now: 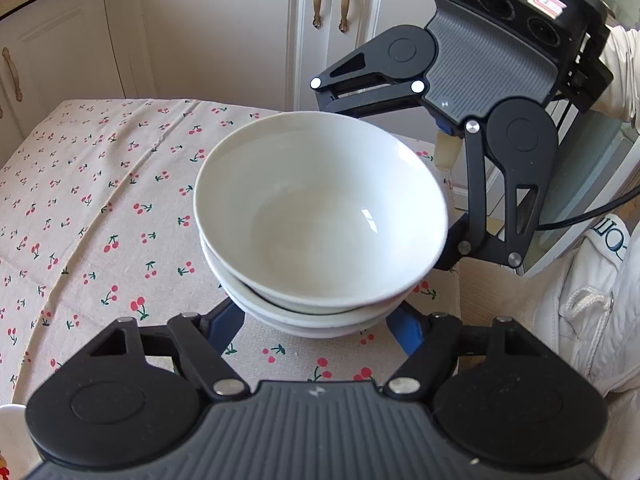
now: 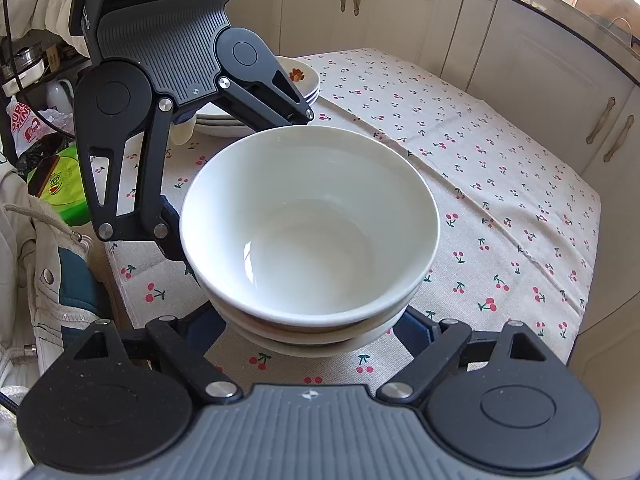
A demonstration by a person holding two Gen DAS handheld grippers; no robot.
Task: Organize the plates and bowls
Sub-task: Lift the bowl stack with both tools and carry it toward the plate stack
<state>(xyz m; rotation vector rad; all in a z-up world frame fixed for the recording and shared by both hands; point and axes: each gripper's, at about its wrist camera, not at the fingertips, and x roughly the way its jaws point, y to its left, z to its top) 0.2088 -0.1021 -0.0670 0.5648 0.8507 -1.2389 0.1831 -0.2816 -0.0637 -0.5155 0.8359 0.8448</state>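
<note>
Bowls [image 1: 320,208] — three visible, white, nested in one stack; the lower two show only as rims under the top one.

Plates [image 2: 296,80] — one stack in the right wrist view, at least three rims countable; the top plate carries a red-and-orange motif. The exact total cannot be told, since a gripper covers part of the stack.

Grippers — two: left gripper [image 1: 316,320] and right gripper [image 2: 312,320].

Table [image 1: 100,200] — one, under one cherry-print cloth.

Cabinet door handles [image 1: 332,0] — two side by side in the left wrist view.
</note>
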